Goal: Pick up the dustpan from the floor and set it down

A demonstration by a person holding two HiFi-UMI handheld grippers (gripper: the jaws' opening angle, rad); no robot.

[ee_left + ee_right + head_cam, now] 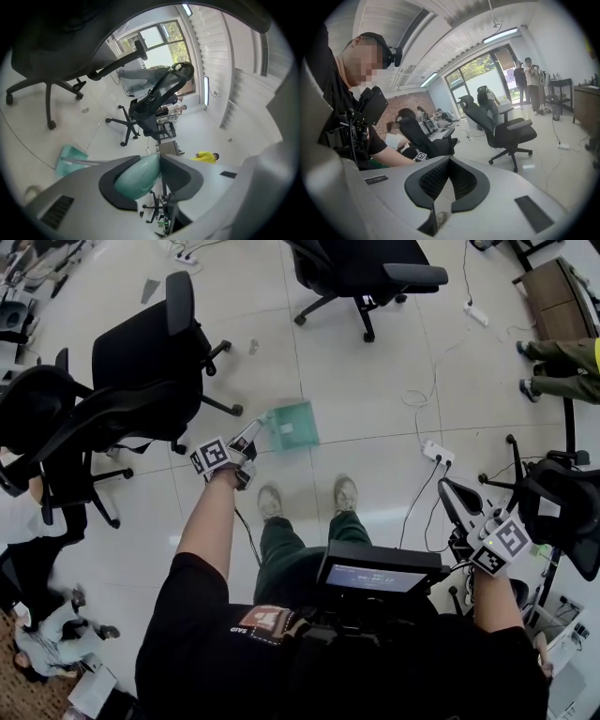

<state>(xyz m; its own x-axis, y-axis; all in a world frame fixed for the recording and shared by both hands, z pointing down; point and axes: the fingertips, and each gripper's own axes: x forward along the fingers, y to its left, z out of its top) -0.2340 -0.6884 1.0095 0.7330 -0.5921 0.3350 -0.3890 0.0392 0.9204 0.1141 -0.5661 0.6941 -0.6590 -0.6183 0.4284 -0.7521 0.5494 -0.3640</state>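
My left gripper [251, 437] is closed on the handle of the dustpan [292, 426], jaws part-open around it. The pan rests on the floor [356, 399] just ahead, long axis running from gripper to pan. My right gripper [449, 161] is closed, empty, well apart. The floor is smooth tile, with chairs [150, 362] near.

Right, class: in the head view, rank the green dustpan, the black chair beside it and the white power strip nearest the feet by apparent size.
Largest: black chair.
Then: dustpan.
Smallest: power strip.
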